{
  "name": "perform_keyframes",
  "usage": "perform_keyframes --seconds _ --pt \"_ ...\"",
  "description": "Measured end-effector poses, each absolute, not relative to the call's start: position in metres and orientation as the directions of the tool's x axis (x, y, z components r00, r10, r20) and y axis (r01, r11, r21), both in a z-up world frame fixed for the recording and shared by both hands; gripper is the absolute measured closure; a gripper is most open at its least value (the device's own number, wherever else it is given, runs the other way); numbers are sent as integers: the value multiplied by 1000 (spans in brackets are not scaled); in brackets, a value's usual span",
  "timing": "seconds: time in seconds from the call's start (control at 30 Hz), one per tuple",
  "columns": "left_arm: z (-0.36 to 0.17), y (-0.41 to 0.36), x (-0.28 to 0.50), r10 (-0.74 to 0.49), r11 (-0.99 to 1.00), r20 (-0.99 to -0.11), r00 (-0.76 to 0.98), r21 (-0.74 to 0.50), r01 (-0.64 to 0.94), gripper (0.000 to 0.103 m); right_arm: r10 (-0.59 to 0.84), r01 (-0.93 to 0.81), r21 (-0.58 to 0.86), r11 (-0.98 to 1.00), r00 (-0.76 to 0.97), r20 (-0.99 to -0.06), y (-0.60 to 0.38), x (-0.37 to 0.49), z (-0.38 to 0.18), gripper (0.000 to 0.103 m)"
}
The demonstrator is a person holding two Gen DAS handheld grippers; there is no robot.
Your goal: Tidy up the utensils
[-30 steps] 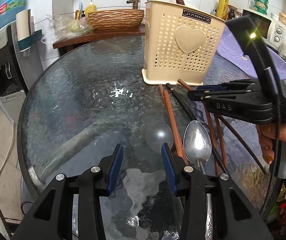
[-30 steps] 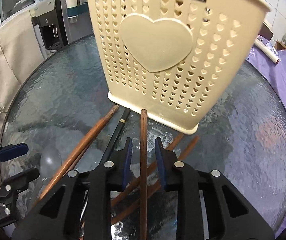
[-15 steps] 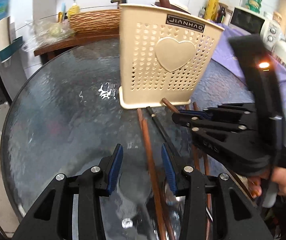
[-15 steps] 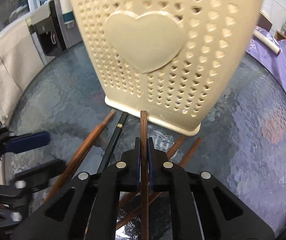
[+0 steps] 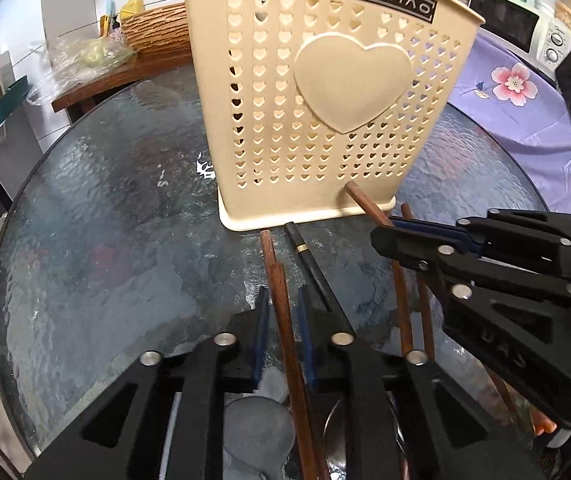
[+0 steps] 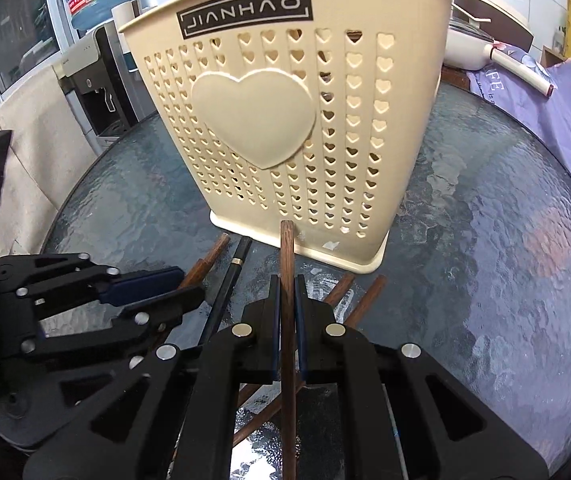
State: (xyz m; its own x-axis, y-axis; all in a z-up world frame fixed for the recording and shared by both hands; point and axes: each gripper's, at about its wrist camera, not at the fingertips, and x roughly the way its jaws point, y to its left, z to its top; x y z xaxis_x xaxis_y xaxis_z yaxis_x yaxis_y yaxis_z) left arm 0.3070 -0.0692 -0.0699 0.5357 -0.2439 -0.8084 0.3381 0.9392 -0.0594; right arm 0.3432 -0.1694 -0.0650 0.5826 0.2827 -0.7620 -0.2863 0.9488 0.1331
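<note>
**Now both grippers clamp chopsticks**

Since 1 second ago the left gripper (image 5: 281, 312) has slid from the spoon (image 5: 335, 440) toward the cream holder (image 5: 325, 92); its jaws are closing around a brown chopstick (image 5: 281, 304). The right gripper (image 6: 285, 300), open then, is now clamped tight on a dark wooden chopstick (image 6: 286, 264), its tip raised against the holder's base. Other chopsticks (image 6: 359, 306) and 1 black chopstick (image 5: 313, 264) lie on the round glass table (image 5: 105, 220). Bare glass spreads left; a purple cloth (image 5: 505, 100) borders the right edge.
</note>
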Motion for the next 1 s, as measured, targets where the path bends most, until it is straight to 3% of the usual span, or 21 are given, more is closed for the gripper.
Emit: perform_keyframes --seconds 0.43,1.0 --pt "-50 -62 298 -275 947 -762 587 -110 301 96 325 -272 192 943 628 -707 -186 320 -47 95" --pt "37 -50 241 -364 928 -569 737 -157 338 96 428 -333 269 904 737 -523 -221 254 29 96"
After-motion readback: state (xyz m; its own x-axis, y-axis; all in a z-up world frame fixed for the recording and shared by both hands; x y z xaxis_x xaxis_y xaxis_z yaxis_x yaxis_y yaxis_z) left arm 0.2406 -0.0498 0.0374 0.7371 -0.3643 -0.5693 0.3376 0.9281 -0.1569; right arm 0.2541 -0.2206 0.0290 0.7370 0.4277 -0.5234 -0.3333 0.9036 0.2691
